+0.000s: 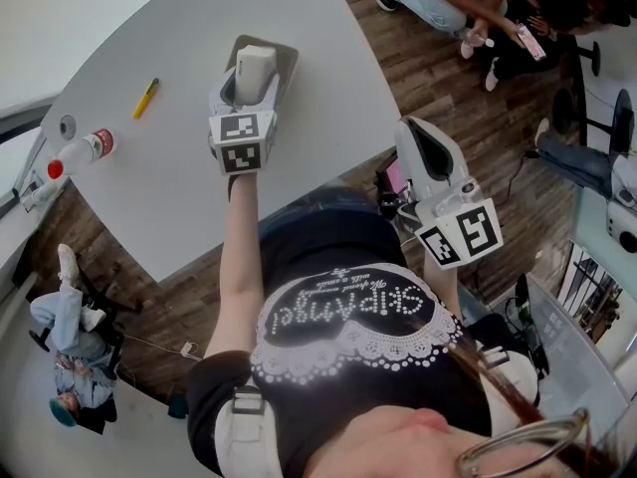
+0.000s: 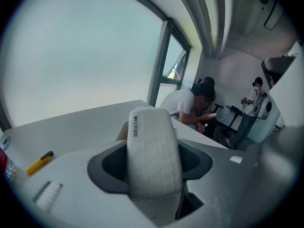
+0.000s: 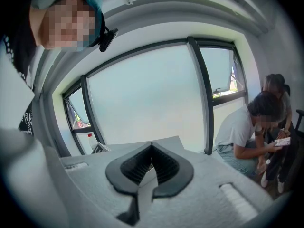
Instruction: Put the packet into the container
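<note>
Step in hand: carrying the packet to the container; judging by how things lie, the release is not yet done.
Packet: the white, soft, oblong packet (image 1: 256, 61) with a printed date line along one edge stands on end, right above the container and not yet lying in it.
Container: a shallow grey rectangular tray-like container (image 1: 288, 55) sits on the pale grey rounded tabletop (image 1: 169, 192); only its far rim and right side show past the packet.
Left gripper: the left gripper (image 2: 154, 167) is clamped on the packet, its dark pads pressed against both long sides, so the jaws stand apart only by the packet's thickness.
Right gripper: the right gripper (image 3: 152, 167) is held off the tabletop edge, well to the right of the container; its ribbed pads meet at the tips with nothing between them.
Other things: a yellow pen (image 1: 146, 98) lies to the left of the container, and a clear plastic bottle with a red cap (image 1: 84, 150) lies further left of it, both well apart from it.
Next move, as I judge it: lower the packet inside the container walls, then spread the jaws. The packet looks soft and may cling to a pad or topple over the low rim, so release it low.
</note>
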{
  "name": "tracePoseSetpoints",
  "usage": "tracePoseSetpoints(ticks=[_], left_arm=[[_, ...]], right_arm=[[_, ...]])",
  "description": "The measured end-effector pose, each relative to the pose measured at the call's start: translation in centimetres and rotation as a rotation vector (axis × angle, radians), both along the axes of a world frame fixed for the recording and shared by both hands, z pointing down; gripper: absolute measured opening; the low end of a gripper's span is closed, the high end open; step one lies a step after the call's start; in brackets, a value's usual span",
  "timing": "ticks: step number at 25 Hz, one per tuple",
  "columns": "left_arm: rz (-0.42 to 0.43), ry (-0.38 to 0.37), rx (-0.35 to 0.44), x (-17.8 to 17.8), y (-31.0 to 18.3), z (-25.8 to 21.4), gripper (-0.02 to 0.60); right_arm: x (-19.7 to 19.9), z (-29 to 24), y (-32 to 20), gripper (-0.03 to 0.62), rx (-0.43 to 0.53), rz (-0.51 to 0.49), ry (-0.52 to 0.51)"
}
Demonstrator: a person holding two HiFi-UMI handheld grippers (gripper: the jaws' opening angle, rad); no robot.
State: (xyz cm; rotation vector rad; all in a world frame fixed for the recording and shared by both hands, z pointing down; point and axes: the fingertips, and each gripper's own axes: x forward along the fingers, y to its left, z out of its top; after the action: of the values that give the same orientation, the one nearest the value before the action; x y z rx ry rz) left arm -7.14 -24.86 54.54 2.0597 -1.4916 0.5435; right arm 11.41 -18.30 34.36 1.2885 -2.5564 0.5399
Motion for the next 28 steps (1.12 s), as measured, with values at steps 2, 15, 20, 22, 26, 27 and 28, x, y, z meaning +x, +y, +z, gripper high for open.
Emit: tracePoseSetpoints(ticks=[2,15,20,22,26,27,28], left_arm=[[0.014,-0.032,-0.011,0.1,0.1,0.3,0.291],[-0.007,0.003,-0.014,0.1,0.1,0.1,0.299],[-0.009,0.006,-0.012,0.2,0.1,0.0,0.299],[-0.008,0.006,-0.012,0.2,0.2,-0.1,0.299],[-0.002,0.005,-0.003,0.4,0.1,-0.3,0.299],[-0.005,0.007,0.002,0.5,0.1,-0.4,0.297],[-0.008,0.009,0.009,0.5,0.1,-0.6,0.295]], right_arm=[[-0.2,0.0,0.0,0.002,-0.002,-0.004,0.0],[-0.3,0.0,0.0,0.002,-0.003,-0.017,-0.003],[-0.2,0.0,0.0,0.002,-0.001,-0.014,-0.002],[-0.2,-0.1,0.0,0.002,0.001,-0.014,-0.002],[-0.1,-0.1,0.0,0.002,0.004,-0.016,-0.002],[0.0,-0.2,0.0,0.002,0.005,-0.016,-0.003],[0.0,-0.2,0.0,0.002,0.007,-0.016,-0.004]])
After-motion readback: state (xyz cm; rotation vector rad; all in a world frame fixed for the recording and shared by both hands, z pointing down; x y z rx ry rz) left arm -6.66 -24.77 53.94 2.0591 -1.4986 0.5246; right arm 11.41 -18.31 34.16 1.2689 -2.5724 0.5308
